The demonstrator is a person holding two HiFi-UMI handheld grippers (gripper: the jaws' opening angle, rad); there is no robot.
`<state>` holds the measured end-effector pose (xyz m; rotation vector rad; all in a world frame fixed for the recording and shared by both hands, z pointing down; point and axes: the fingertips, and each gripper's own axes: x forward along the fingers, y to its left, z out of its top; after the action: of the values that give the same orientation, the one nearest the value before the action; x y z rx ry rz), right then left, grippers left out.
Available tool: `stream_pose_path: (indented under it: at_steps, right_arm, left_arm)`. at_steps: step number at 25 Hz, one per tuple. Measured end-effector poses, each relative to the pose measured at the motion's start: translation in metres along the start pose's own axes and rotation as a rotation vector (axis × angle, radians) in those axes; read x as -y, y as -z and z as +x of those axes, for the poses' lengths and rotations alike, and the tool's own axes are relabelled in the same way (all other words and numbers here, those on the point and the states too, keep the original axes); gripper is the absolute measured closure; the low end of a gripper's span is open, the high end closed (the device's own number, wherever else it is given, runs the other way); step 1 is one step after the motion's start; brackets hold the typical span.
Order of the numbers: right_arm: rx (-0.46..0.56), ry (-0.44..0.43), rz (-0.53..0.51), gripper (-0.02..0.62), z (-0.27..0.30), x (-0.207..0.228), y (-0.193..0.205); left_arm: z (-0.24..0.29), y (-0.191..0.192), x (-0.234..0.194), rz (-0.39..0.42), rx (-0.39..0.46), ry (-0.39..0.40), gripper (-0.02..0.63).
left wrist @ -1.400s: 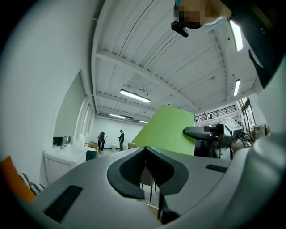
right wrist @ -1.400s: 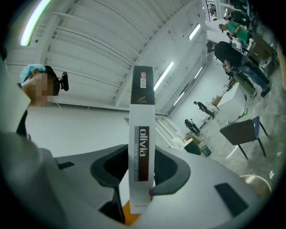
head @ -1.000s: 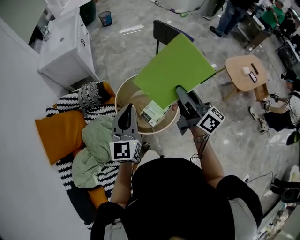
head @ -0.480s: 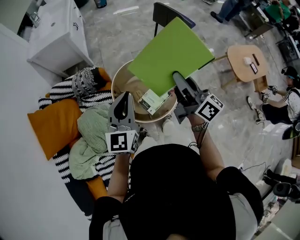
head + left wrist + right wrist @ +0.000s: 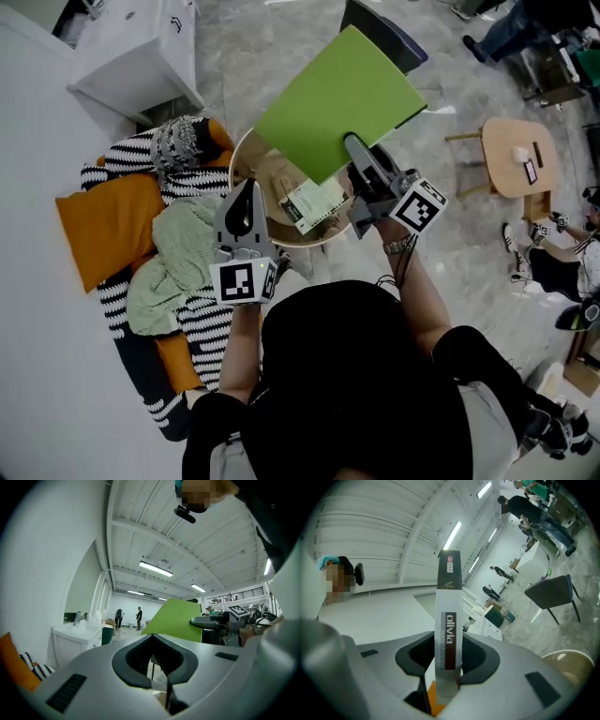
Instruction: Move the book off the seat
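My right gripper (image 5: pixel 356 155) is shut on a big green book (image 5: pixel 337 103) and holds it tilted in the air over the round wooden seat (image 5: pixel 246 159). In the right gripper view the book's grey spine (image 5: pixel 449 634), printed "olivia", stands upright between the jaws. My left gripper (image 5: pixel 246 192) hovers by the seat's left rim, jaws together and nothing in them. From the left gripper view the green book (image 5: pixel 180 620) shows ahead to the right. A white and green printed item (image 5: pixel 314 202) lies on the seat under the book.
A striped blanket (image 5: pixel 122 169) with an orange cushion (image 5: pixel 98 230) and green cloth (image 5: pixel 178 267) lies left of the seat. A white cabinet (image 5: pixel 141 52) stands at the back left, a dark chair (image 5: pixel 389 33) behind, a small wooden table (image 5: pixel 520 155) at the right.
Both grippers have shifted a little across the scene, the right one still carrying the green book over the seat. The head view has swung, so the cushions and table sit differently.
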<state>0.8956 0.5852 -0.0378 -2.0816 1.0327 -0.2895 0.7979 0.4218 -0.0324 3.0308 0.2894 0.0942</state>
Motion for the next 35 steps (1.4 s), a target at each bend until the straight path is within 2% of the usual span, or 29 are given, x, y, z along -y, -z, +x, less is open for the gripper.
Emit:
stream_pose_path:
  at_steps: [7,13,21,25,29,35]
  right_arm:
    - [-0.109,-0.025,0.078,0.449,0.025,0.066,-0.011]
    - [-0.194,-0.056,0.136,0.449,0.053,0.104,-0.002]
    - [-0.331,0.009,0.184,0.449,0.079,0.181,0.042]
    - [-0.400,0.036,0.195,0.449,0.082,0.218,0.078]
    - [-0.441,0.082,0.217,0.448,0.092,0.254,0.116]
    - [-0.430,0.181,0.287,0.449,0.089,0.303,0.171]
  left_arm:
    - [0.047,0.016,0.015,0.004,-0.016,-0.105,0.596]
    - [0.078,0.024,0.018,-0.008,-0.034,-0.176,0.596]
    - [0.124,0.071,0.005,-0.024,-0.085,-0.240,0.597]
    - [0.136,0.105,-0.004,-0.065,-0.111,-0.275,0.597]
    - [0.152,0.142,-0.023,-0.091,-0.139,-0.269,0.597]
    - [0.165,0.198,-0.039,-0.091,-0.180,-0.198,0.597]
